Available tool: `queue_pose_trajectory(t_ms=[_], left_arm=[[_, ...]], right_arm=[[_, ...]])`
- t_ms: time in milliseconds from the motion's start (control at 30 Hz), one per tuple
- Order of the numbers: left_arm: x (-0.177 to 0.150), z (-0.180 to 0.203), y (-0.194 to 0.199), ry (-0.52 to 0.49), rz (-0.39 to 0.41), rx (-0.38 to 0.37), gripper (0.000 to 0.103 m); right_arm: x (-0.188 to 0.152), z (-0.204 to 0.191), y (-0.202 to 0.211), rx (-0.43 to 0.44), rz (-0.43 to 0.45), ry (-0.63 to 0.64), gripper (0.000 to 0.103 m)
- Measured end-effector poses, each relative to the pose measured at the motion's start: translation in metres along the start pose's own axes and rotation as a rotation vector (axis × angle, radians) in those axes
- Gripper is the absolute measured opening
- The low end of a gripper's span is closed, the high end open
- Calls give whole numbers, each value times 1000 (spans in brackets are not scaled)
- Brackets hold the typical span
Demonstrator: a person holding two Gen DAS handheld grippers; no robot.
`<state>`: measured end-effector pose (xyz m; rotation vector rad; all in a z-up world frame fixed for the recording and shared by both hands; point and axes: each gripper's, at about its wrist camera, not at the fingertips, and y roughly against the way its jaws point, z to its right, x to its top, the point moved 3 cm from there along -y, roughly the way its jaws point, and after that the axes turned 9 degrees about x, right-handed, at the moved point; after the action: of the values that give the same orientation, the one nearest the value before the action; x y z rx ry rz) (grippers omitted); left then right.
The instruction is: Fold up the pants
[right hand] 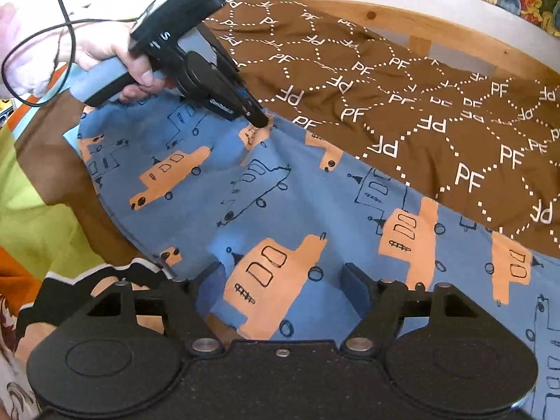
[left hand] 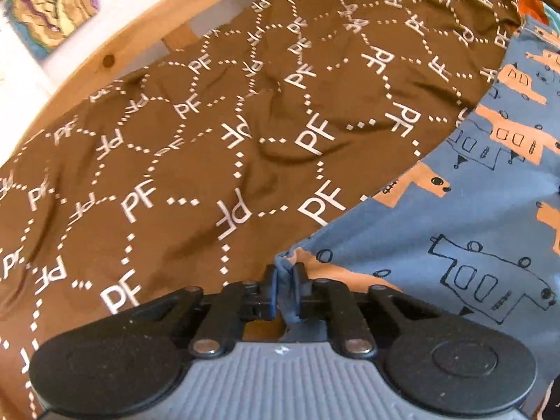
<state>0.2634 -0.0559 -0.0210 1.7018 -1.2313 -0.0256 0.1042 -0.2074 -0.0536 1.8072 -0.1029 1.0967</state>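
The pants (right hand: 297, 210) are blue with orange and outlined truck prints and lie spread on a brown bedspread. In the left wrist view they fill the right side (left hand: 455, 231). My left gripper (left hand: 285, 280) is shut on a pinched edge of the blue cloth; in the right wrist view it (right hand: 260, 119) pinches the far edge of the pants, with a hand on its handle. My right gripper (right hand: 283, 280) is open and low over the near part of the pants, with fabric between its spread fingers.
The brown bedspread (left hand: 175, 175) with white "PF" lettering covers the bed (right hand: 437, 105). A wooden bed frame (left hand: 87, 59) runs along the far side (right hand: 437, 28). Green and orange cloth (right hand: 31, 210) lies at the left. A black cable (right hand: 45, 45) hangs from the left gripper.
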Motion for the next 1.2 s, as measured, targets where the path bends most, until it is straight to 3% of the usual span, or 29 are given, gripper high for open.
queue_pose_trajectory(t_ms=[67, 100, 133, 267, 367, 500, 600, 700, 767, 900, 1000, 1100, 1167, 1200], left_arm=[[-4, -2, 15, 40, 28, 42, 56], [-6, -1, 25, 65, 55, 68, 80], [-11, 1, 37, 92, 92, 83, 87], [-37, 24, 59, 63, 81, 104, 87], [-72, 35, 49, 9, -44, 190, 86], [-87, 13, 59, 137, -109, 166, 86], [-60, 8, 73, 140, -39, 155, 86], [-6, 27, 79, 126, 103, 45, 87], [41, 49, 74, 122, 192, -83, 88], [127, 103, 59, 117, 326, -345, 89], [182, 151, 47, 96, 357, -499, 89], [217, 183, 30, 74, 341, -578, 89], [232, 198, 17, 73, 318, -643, 80], [235, 204, 13, 66, 305, -677, 61]], right_arm=[[-3, 4, 15, -31, 25, -25, 75], [-6, 9, 25, -73, 43, -52, 75], [-9, 16, 35, -123, 62, -83, 75], [-35, 53, 90, -368, 156, -262, 76], [-67, 85, 112, -522, 96, -387, 78], [-100, 105, 150, -568, 163, -557, 78], [-110, 109, 166, -632, 153, -532, 77], [-113, 115, 172, -657, 126, -480, 63], [-113, 120, 176, -669, 122, -457, 51], [-117, 130, 175, -659, 119, -438, 44], [-116, 132, 169, -623, 125, -429, 42], [-116, 137, 166, -573, 143, -447, 38], [-116, 139, 164, -570, 141, -435, 34], [-116, 141, 163, -559, 146, -435, 31]])
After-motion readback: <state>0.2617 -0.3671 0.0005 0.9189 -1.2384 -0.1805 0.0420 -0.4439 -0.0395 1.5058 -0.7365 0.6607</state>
